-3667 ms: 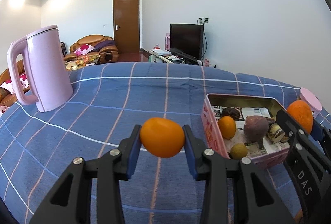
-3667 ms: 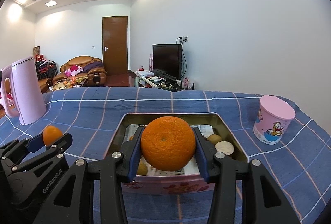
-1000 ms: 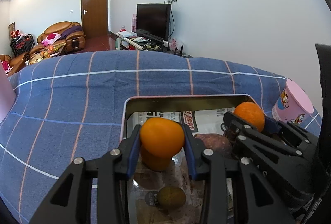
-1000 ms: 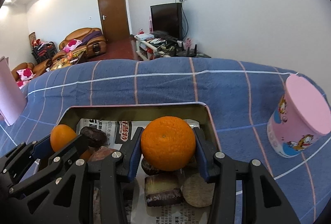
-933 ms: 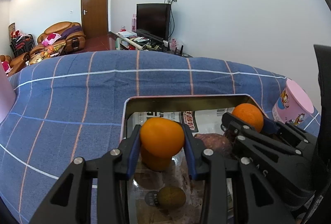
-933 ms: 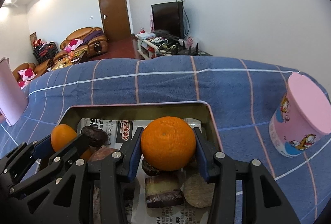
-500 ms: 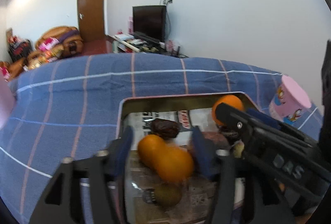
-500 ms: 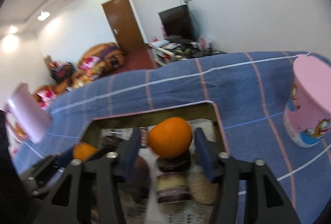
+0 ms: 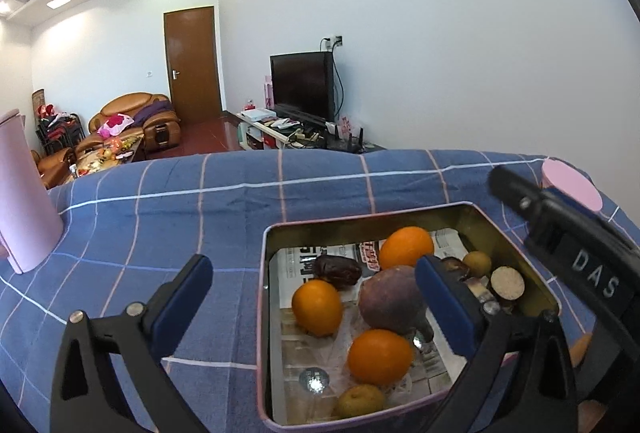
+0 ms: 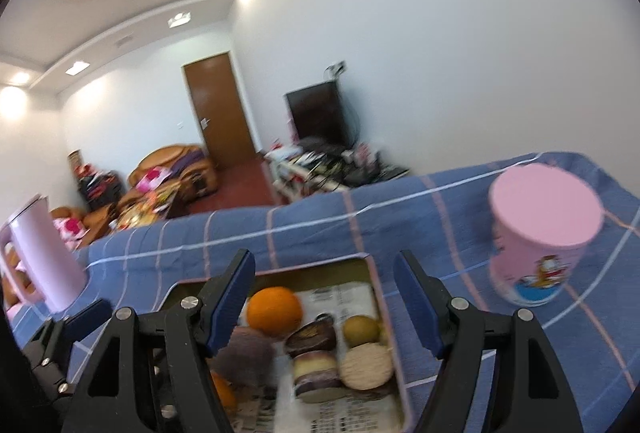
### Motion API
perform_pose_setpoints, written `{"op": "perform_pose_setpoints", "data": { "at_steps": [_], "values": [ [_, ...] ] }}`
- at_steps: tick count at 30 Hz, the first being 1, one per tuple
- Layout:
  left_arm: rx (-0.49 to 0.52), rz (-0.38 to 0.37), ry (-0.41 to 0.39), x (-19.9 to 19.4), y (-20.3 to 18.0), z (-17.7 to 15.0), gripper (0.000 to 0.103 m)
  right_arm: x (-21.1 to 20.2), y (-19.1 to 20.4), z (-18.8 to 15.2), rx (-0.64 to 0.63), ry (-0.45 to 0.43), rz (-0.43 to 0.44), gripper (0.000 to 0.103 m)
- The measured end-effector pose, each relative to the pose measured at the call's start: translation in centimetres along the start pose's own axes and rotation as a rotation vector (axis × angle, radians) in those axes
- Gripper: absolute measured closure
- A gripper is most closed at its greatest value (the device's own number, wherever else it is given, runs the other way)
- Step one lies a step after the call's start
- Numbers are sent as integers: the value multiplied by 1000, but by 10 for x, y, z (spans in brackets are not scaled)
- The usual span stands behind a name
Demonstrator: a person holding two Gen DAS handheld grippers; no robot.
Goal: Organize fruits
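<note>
While both claws stand spread wide and hold nothing, the fruits lie inside the tin (image 9: 262, 313), which sits on the blue checked cloth (image 9: 180, 225) of the worktop. From the left wrist view, the left claw (image 9: 312, 297) hovers above the near left part of the tin, with its right pad over the purple round fruit (image 9: 388, 299). Nearest in the tin is a small yellow-green fruit (image 9: 360, 403), then an orange (image 9: 379, 356), then a second orange (image 9: 317, 307) to the left, and a third orange (image 9: 405, 247) farther back, beside a dark date-like piece (image 9: 338, 271). At the right side of the tin lie a small brown fruit (image 9: 477, 263) and a cut slice (image 9: 507, 283). The right claw (image 10: 324, 297) is also open above the tin, but that view is blurred, so its height over the fruit is hard to judge.

In my judgement the placing is done, and the risk now is in taking the claws away. They are close to each other over one tin, so they may knock together or catch the tin rim and shift it on the cloth. The oranges are round and may roll on the newspaper lining (image 9: 308, 261) if touched. The pink cup (image 10: 540, 233) at the far right and the pink kettle (image 9: 24, 193) at the far left stand near enough to be hit by a wide sideways move.
</note>
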State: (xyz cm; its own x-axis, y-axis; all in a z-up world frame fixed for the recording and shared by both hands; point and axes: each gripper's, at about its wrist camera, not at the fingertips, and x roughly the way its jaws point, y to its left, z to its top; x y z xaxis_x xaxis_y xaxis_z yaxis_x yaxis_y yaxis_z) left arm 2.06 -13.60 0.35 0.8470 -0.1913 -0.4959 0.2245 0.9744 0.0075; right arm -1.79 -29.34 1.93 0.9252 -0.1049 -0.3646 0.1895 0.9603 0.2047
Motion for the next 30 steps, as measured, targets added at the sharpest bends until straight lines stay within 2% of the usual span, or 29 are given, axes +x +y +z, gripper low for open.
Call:
{"op": "perform_pose_setpoints", "data": {
  "at_steps": [3, 6, 30],
  "values": [
    [-27, 42, -47, -9, 7, 0, 0, -13, 1, -1, -33, -78, -65, 29],
    [-48, 52, -82, -16, 13, -3, 0, -22, 6, -4, -68, -115, -101, 28],
    [-46, 74, -153, -69, 25, -28, 0, -96, 22, -27, -117, -247, -136, 28]
  ]
}}
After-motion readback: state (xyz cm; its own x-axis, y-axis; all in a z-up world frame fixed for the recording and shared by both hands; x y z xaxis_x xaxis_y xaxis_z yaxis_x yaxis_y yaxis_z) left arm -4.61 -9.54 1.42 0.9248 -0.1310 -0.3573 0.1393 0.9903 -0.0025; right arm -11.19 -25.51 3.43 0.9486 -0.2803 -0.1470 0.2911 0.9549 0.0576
